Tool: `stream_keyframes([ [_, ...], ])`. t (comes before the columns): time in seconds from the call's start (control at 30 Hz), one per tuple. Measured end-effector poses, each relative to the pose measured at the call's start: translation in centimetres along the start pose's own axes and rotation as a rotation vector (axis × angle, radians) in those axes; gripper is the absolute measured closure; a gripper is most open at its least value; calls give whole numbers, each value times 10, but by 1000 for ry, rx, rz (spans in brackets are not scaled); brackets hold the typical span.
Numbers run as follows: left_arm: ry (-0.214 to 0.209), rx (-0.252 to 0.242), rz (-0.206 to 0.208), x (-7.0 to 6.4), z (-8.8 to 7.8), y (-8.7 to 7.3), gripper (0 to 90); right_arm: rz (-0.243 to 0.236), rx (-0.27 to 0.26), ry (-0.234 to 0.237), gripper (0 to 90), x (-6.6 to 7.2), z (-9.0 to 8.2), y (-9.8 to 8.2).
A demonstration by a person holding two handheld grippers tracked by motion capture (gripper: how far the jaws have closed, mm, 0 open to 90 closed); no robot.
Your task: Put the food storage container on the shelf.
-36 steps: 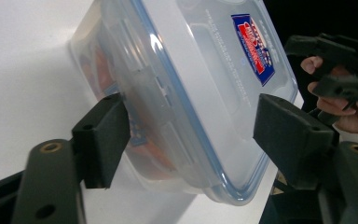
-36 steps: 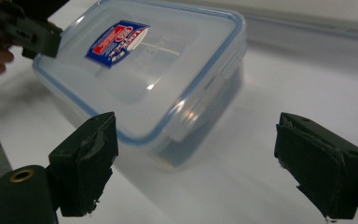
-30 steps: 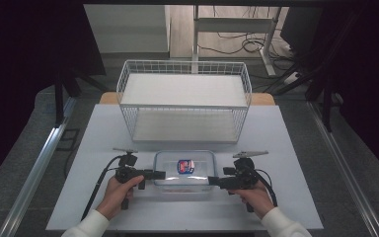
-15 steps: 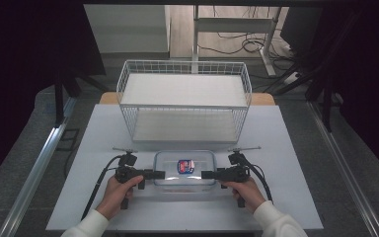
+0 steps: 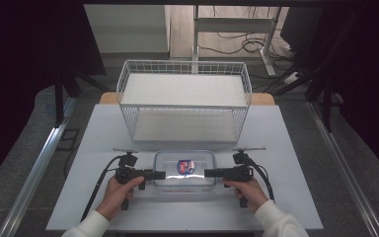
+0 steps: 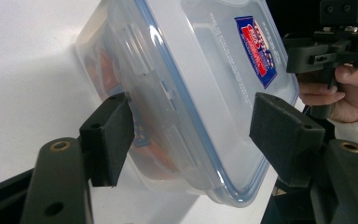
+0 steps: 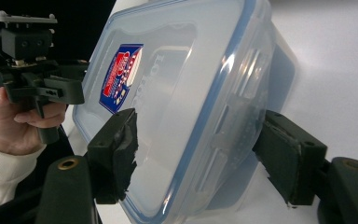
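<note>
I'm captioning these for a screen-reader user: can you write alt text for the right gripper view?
A clear plastic container with a blue-rimmed lid and a red-and-blue label sits between the right gripper's two black fingers, lid on one side, base on the other. Beyond it, a hand in a white sleeve holds the left gripper.

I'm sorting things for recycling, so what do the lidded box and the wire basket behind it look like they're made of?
Box: looks like clear, glossy plastic; you can see the contents through its wall, and light glints off the lid, which has a blue seal line. Basket: seemingly thin metal wire with a white coating, judging by its open grid sides, though plastic can't be ruled out; its floor looks like a flat matt white panel.
</note>
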State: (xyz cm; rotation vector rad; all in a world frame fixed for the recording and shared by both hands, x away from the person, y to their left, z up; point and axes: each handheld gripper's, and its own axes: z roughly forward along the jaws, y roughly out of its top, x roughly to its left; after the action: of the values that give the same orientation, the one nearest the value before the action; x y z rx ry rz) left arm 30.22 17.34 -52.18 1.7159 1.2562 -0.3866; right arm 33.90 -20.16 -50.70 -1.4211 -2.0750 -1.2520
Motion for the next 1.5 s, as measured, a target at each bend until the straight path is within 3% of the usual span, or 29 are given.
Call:
stream_keyframes([
  [0.37, 2, -13, 34, -6, -6, -4, 360, -7, -17, -2, 349, 3, -4, -3],
  [0.5, -19, -39, 16, -6, -10, -8, 410, -12, -26, -2, 367, 5, -7, -6],
  [1.07, -2, -53, 63, -15, -17, -16, 479, -23, -44, 8, 450, 13, -18, -16],
  [1.5, 8, -65, 54, -21, -19, -17, 505, -3, -56, -6, 456, 17, -21, -20],
])
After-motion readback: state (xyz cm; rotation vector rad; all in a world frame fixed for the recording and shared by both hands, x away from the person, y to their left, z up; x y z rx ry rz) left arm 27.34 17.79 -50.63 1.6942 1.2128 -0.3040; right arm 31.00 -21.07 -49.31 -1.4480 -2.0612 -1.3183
